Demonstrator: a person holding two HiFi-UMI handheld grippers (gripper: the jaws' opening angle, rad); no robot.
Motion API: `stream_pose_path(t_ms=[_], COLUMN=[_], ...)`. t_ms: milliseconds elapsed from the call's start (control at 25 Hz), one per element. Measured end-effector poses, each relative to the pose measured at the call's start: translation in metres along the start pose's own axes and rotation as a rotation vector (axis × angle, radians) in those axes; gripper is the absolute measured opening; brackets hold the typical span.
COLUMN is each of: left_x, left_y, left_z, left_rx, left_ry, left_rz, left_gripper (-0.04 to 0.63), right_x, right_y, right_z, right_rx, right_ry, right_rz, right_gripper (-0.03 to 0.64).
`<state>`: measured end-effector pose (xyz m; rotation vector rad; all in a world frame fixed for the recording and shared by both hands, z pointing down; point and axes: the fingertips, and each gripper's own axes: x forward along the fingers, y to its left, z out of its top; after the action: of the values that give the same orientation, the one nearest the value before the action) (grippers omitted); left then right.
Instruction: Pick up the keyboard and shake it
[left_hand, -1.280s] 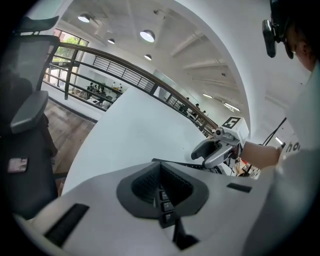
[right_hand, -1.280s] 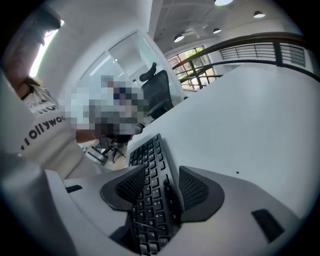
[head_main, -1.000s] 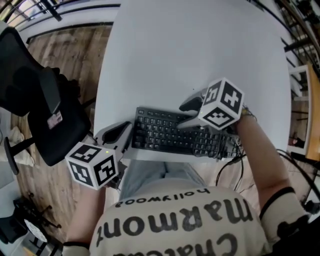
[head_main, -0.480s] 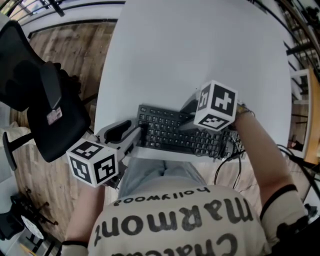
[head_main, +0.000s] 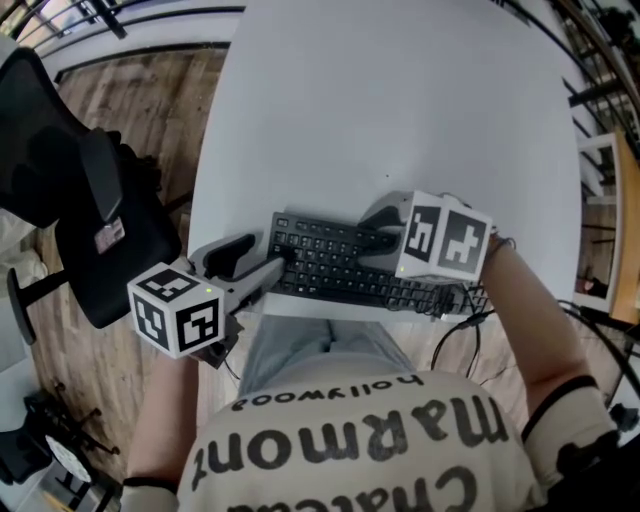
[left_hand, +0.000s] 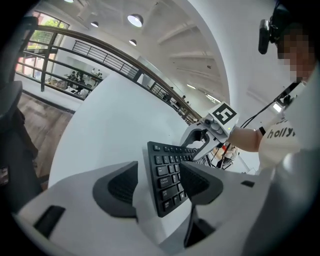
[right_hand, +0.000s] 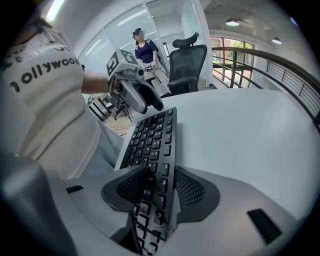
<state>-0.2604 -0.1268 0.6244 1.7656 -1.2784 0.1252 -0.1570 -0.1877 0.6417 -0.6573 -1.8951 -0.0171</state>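
- The keyboard (head_main: 330, 262) is black, slim and full-width, with dark keys and pale legends; a dark cable (head_main: 447, 335) hangs off its right end.
- It sits at the near edge of the white surface (head_main: 400, 100), right in front of the person. I cannot tell whether it is resting on the surface or raised off it.
- The left tongs (head_main: 262, 265) were closed beside the keyboard's left end a second ago. They have just been opening and now stand wide around that end, with a clear gap at one pad.
- The right tongs (head_main: 378, 232) were wider a second ago and have just been closing. Both pads now lie against the keyboard near its right end, one on the key face and one on the far side.
- The right tongs' marker cube (head_main: 445, 240) has rolled since then and shows different faces. It now sits lower over the keys.
- The keyboard's long axis runs left to right along the surface's near edge, with the left end a little farther from the person. The keys face up.
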Motion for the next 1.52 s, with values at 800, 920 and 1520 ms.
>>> stream_pose_path(t_ms=[800,920,1520], left_x=[0.046,0.047,0.055], left_y=[-0.038,-0.041,-0.052], left_z=[0.004,0.002,-0.011], left_rx=[0.119,0.091,0.156], left_ry=[0.263,0.277,0.35], left_rz=[-0.373,-0.391,-0.431], left_gripper=[0.293,0.287,0.201], right_x=[-0.02,-0.022,-0.034], right_y=[0.013,0.015,0.016], right_z=[0.02,0.02,0.031], right_rx=[-0.228,-0.236,-0.265], right_ry=[-0.094,-0.106,-0.151], right_rz=[-0.24,-0.262,-0.376], right_gripper=[0.201,0.201,0.192])
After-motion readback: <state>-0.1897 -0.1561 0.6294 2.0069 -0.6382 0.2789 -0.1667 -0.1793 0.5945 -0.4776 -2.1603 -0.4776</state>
